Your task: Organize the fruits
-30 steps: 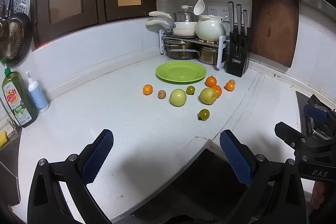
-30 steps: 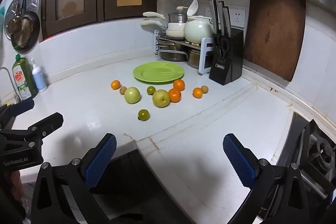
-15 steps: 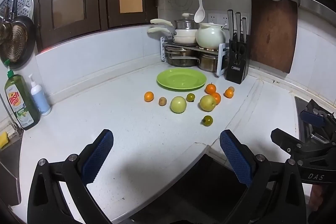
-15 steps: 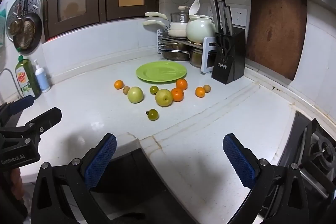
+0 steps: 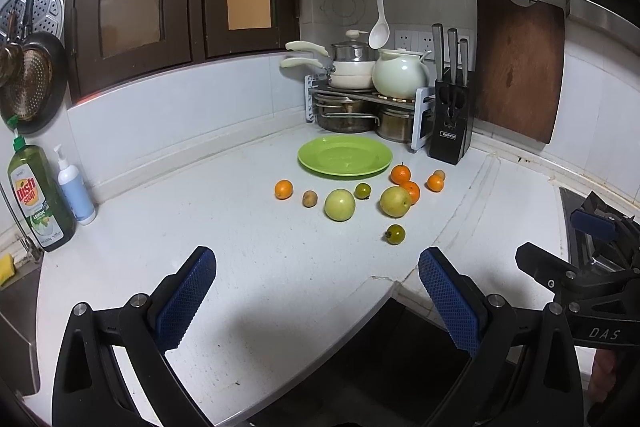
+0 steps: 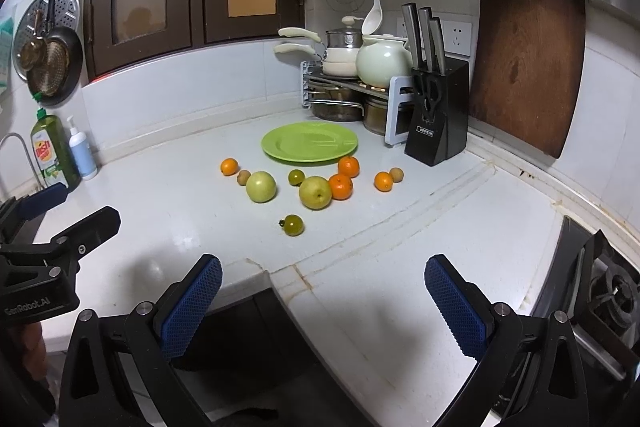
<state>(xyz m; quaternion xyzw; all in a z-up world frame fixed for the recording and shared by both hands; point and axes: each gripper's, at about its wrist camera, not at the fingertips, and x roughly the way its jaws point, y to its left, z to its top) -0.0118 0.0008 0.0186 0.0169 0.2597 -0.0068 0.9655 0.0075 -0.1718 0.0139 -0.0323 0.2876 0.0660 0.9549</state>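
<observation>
A green plate (image 5: 345,155) (image 6: 309,141) lies bare on the white counter in the corner. In front of it are several fruits: two pale green apples (image 5: 339,205) (image 5: 395,201), several oranges (image 5: 283,189) (image 5: 400,174), two small dark green fruits (image 5: 395,234) (image 6: 293,225) and two small brown ones (image 5: 309,198). My left gripper (image 5: 316,295) is open and empty over the counter's front edge, well short of the fruit. My right gripper (image 6: 323,295) is open and empty too, to the right of the left one.
A pot rack (image 5: 360,99), a knife block (image 5: 450,131) and a wooden cutting board (image 5: 518,67) stand behind the plate. Dish soap (image 5: 38,195) and a pump bottle (image 5: 74,187) stand at the left by the sink. A gas hob (image 6: 600,287) is at the right.
Both grippers have drifted slightly, so the fruit and plate sit a little differently in each view. Both stay open and empty. No fruit has moved.
</observation>
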